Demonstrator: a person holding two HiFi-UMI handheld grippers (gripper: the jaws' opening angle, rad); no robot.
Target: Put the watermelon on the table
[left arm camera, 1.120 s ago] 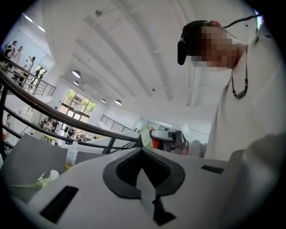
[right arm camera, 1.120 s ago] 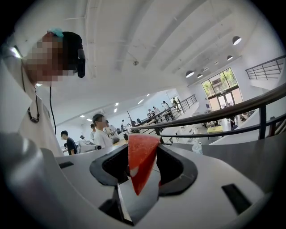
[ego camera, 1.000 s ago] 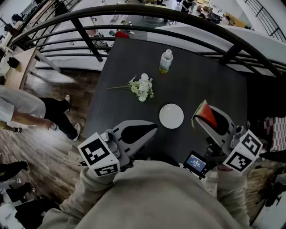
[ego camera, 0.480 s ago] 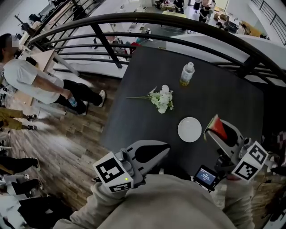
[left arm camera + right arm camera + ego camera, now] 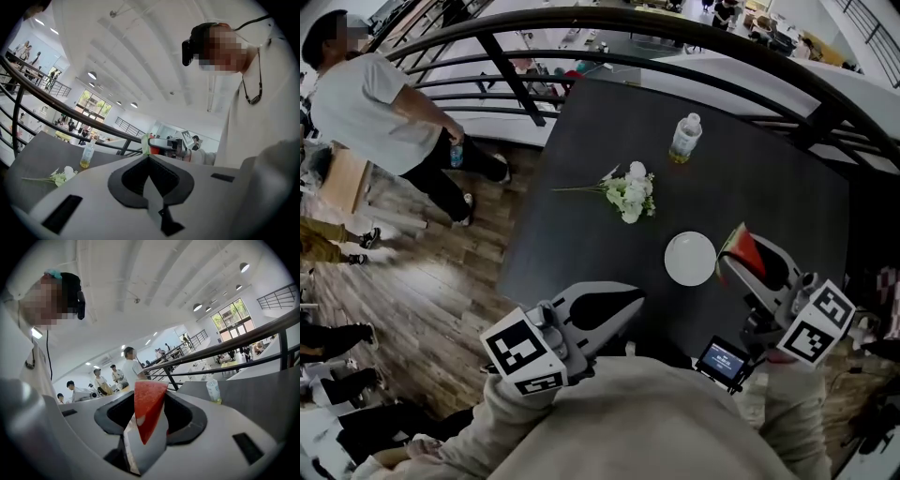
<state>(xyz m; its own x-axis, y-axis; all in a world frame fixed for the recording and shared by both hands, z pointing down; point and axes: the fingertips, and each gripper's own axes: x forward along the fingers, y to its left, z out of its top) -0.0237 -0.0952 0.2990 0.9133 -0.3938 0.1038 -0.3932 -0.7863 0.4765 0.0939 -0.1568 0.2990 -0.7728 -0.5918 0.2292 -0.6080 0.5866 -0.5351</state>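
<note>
While the left tongs (image 5: pixel 617 302) sit closed and empty over the near edge of the tabletop (image 5: pixel 572 234), the right tongs (image 5: pixel 741 265) clamp a red watermelon (image 5: pixel 741 249) wedge over the tabletop, just right of a white plate (image 5: pixel 690 258). Beyond the plate lie white flowers (image 5: pixel 628 195), and farther still a bottle (image 5: pixel 684 138) stands upright.

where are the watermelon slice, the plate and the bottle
watermelon slice (image 5: pixel 746 253), head view, on its red flesh
plate (image 5: pixel 690 259), head view, on its bare white middle
bottle (image 5: pixel 684 141), head view, on its clear body
</note>
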